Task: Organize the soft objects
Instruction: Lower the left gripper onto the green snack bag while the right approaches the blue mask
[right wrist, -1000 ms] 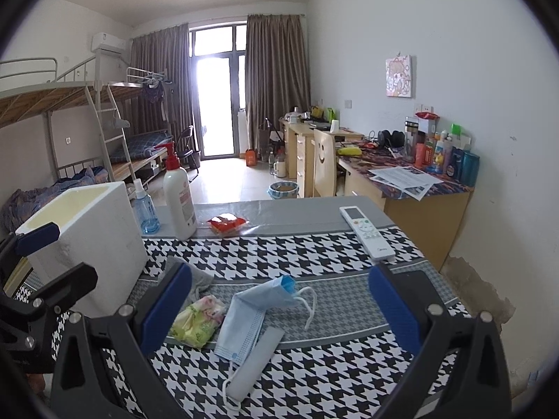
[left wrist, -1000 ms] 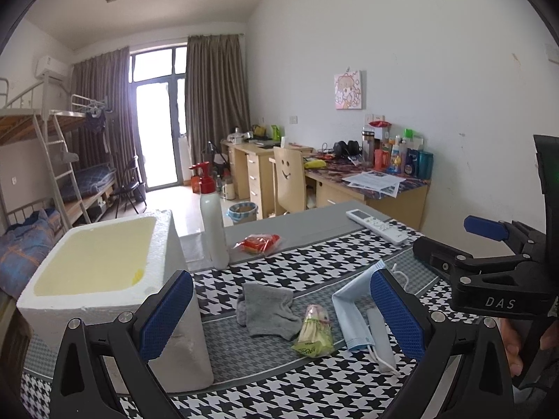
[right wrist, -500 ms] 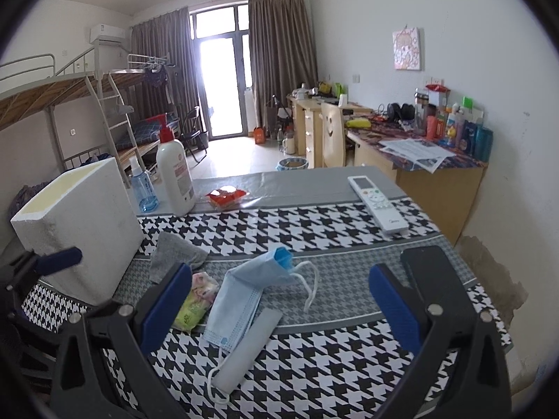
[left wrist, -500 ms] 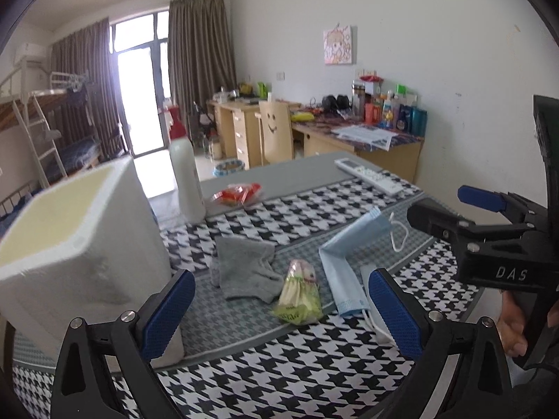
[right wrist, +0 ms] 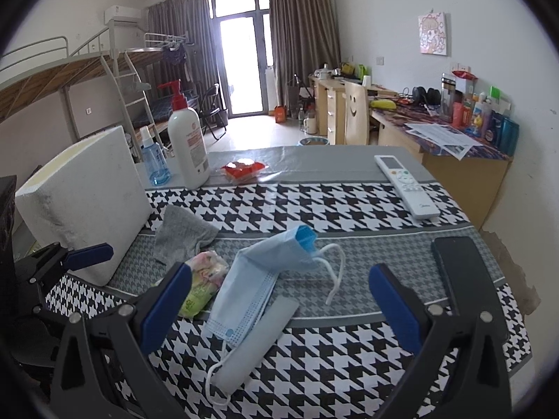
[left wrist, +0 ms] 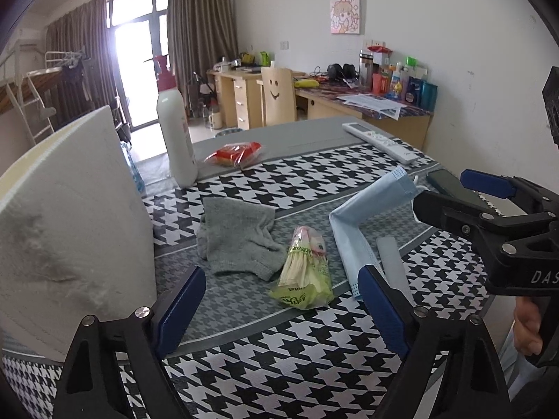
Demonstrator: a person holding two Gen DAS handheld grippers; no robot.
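Note:
A grey sock (left wrist: 241, 241) (right wrist: 183, 237) lies crumpled on the houndstooth table beside a white foam box (left wrist: 70, 220) (right wrist: 84, 202). A green tissue pack (left wrist: 305, 276) (right wrist: 202, 284) lies right of the sock. A blue face mask (left wrist: 363, 216) (right wrist: 265, 272) lies further right, partly on a grey strip (right wrist: 258, 342). My left gripper (left wrist: 283, 310) is open and empty, low over the table just in front of the tissue pack. My right gripper (right wrist: 279, 310) is open and empty, just above the mask; it shows at the right of the left wrist view (left wrist: 464, 195).
A lotion pump bottle (right wrist: 187, 146), a blue spray bottle (right wrist: 153, 160), a red snack packet (right wrist: 244, 171) and a white remote (right wrist: 407, 185) sit at the table's far side. A black phone (right wrist: 464, 279) lies at the right edge. Desks and a bunk bed stand behind.
Both grippers have dropped lower and moved in toward the table. The objects look larger and nearer; nothing on the table has moved. Both stay open.

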